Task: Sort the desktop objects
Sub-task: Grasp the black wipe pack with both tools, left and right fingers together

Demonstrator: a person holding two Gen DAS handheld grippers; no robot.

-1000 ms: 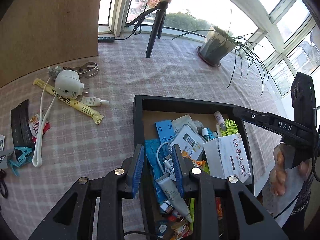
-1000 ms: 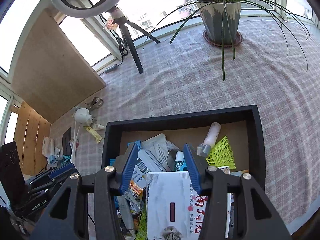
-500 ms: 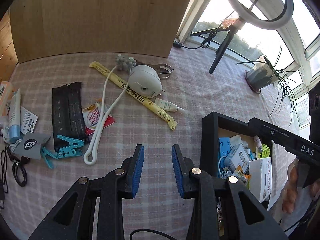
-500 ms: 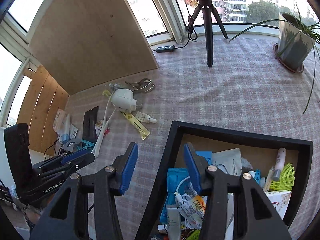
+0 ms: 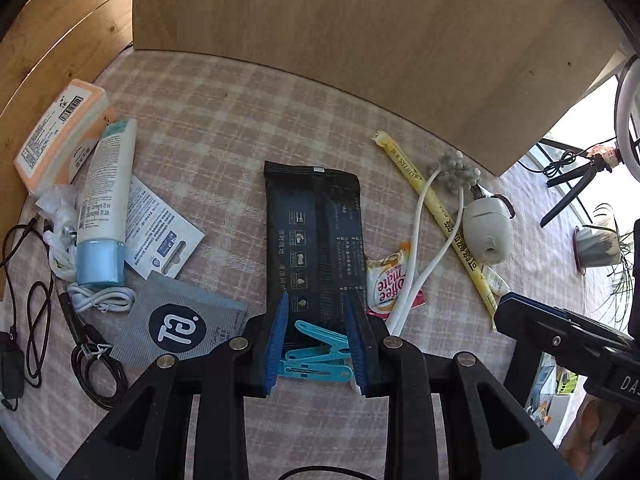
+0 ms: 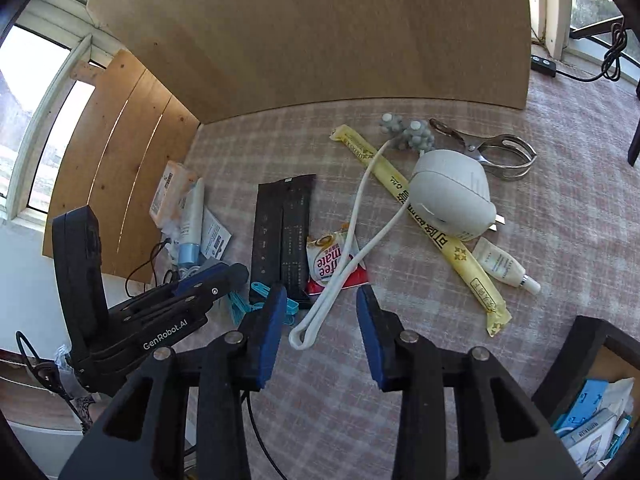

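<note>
Far left on my left wrist view there's an orange-and-white pack (image 5: 60, 136) by the wooden wall, then a white tube with a blue cap (image 5: 105, 208) lying over a printed card (image 5: 162, 236), plus a coiled white cable (image 5: 100, 300) and black cords (image 5: 36, 320) near the edge. Next over is a grey pouch with a round logo (image 5: 176, 326). My left gripper (image 5: 316, 346) sits over the near end of the long black packet (image 5: 314, 240) with its jaws apart, and the blue clothespins (image 5: 316, 354) lie right between them — I can't see the pads pressing on anything. Just right of the packet is a coffee creamer sachet (image 6: 334, 262) with a white cord loop (image 6: 320, 312) running across it. My right gripper (image 6: 318, 330) is over that loop and its jaws are closing, with the loop's end between them but not touching either pad. Further right the long yellow stick packet (image 6: 444, 244) lies diagonally under the white round gadget (image 6: 450, 194), with the grey knobbly bit (image 6: 408, 134) and metal clip (image 6: 492, 152) behind — and a small white tube (image 6: 502, 266) beside it. The black box (image 6: 580, 344) of already sorted stuff is at the far right corner, all on the checked tablecloth (image 6: 400, 360).
</note>
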